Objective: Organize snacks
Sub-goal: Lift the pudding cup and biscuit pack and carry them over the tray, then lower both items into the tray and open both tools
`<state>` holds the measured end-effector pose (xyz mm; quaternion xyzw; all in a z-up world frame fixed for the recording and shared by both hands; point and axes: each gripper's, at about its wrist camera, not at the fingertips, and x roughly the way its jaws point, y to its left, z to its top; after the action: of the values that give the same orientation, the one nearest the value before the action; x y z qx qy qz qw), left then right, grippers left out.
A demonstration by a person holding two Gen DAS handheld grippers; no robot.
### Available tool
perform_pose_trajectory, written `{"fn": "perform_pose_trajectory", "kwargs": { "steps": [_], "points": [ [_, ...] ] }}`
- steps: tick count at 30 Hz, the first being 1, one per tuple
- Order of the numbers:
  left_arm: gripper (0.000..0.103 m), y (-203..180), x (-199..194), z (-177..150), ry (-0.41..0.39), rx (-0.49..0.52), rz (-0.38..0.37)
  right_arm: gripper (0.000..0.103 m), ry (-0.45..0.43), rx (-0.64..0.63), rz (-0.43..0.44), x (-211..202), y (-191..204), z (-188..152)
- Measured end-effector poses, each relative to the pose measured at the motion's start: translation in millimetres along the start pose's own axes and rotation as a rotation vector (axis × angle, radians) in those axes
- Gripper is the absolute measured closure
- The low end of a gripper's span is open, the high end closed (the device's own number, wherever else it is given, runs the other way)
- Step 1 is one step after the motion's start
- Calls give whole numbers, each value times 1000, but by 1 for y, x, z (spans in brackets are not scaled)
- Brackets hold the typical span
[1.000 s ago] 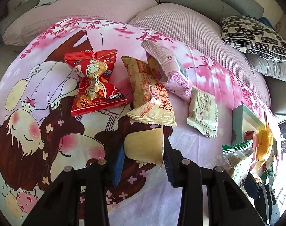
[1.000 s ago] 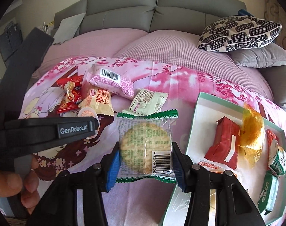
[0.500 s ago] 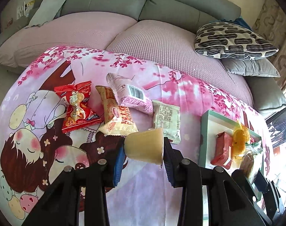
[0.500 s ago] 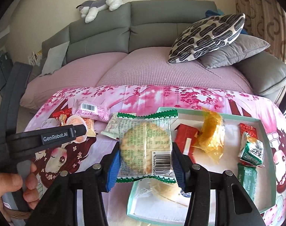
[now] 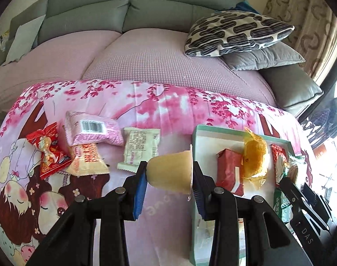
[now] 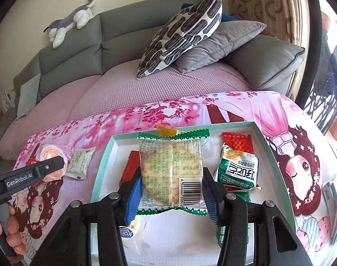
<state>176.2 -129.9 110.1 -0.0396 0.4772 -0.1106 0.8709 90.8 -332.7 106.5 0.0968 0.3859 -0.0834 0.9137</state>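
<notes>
Pink cartoon-print cloth [image 5: 164, 108] covers the table by a grey sofa [image 6: 128, 28], with one teal-rimmed tray [image 5: 215, 129] on it. Left of the tray lie four loose packets: red [image 5: 49, 150], beige [image 5: 86, 161], pink [image 5: 92, 129], pale green [image 5: 140, 147]. Left gripper [image 5: 170, 174] clamps one jelly cup [image 5: 171, 171] at the tray's left rim. Right gripper [image 6: 171, 190] pinches one cracker packet [image 6: 171, 168] over the tray.
</notes>
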Motion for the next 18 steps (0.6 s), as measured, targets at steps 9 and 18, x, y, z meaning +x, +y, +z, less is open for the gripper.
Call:
{"fn": "perform_pose_trajectory", "kwargs": {
  "steps": [9, 18],
  "points": [
    [63, -52, 42, 13, 47, 122, -48, 50, 35, 43, -7, 22, -18, -1],
    [63, -67, 71, 12, 97, 156, -40, 50, 70, 48, -26, 39, -21, -5]
  ]
}}
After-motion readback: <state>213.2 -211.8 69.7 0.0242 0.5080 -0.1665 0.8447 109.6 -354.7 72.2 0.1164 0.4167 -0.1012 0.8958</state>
